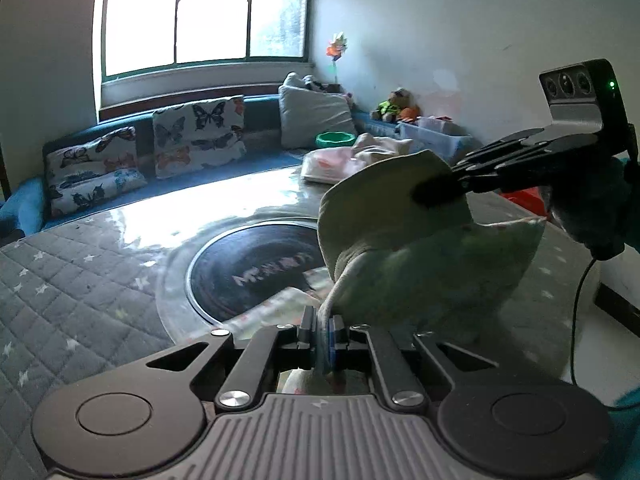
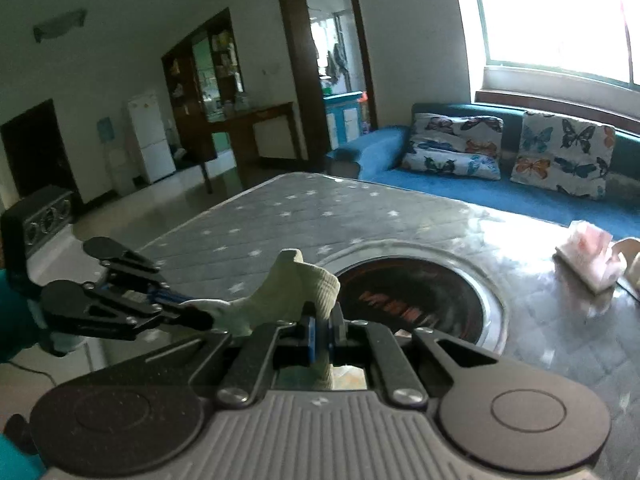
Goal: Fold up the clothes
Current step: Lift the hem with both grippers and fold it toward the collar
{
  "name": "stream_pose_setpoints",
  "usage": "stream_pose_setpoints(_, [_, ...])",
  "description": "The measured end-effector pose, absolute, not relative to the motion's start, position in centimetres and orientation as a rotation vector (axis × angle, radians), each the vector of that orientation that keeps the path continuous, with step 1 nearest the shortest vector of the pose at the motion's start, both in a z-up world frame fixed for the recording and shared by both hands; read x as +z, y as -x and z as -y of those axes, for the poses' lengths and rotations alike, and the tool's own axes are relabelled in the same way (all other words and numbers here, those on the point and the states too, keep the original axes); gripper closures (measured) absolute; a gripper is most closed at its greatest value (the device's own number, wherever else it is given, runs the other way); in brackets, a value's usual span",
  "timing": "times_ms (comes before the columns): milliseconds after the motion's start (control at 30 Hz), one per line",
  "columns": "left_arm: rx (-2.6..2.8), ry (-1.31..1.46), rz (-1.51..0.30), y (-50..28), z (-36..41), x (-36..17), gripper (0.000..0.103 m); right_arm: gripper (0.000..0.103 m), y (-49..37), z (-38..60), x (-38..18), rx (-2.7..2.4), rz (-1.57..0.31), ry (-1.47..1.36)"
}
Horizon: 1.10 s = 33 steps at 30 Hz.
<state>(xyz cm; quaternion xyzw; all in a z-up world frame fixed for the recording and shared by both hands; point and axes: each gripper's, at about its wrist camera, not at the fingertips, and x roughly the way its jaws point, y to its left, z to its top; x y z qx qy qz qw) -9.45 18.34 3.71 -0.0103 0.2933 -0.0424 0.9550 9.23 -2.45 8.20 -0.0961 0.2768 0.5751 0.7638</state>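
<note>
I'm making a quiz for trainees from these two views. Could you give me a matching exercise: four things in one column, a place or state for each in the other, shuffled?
Things:
1. pale green garment
2. butterfly cushions
3. folded pink cloth
4. black round disc

Places or states:
A. set into the tabletop
B. on the blue sofa
C. lying at the table's far edge
D. lifted, pinched by both hand-held grippers

Pairs: 1-D, 2-B, 3-C, 4-A

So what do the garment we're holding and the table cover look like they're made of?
The pale green garment looks like soft knit, cotton maybe: its cuff is ribbed, and it droops limply between both grippers. The grey table cover looks like matte quilted fabric, with diamond stitching and white stars.
</note>
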Motion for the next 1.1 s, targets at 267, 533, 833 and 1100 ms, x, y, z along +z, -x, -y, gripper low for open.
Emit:
stream_pose_setpoints(267, [-0.027,0.095,-0.706,3.1,-22.6,0.3,0.097,0.098,-15.0,-3.2,4.3,1.194,-0.663,0.209])
stream_pose_setpoints(533, [0.032,0.158,-0.791,-0.4,-25.5,-2.7,0.094,0.087,-18.6,-5.9,-1.5,1.094,-0.727,0.189])
stream_pose_setpoints(833, [0.057,0.197,-0.803,-0.8,-26.3,-2.9,0.089,0.081,-17.4,-3.1,-1.2,1.079,-0.720,0.196])
stream_pose_setpoints(1100, [0.116,0.190,-0.804,-1.4,-27.4,-2.6,0.076,0.082,-16.3,-0.4,-4.2,1.025,-0.781,0.241])
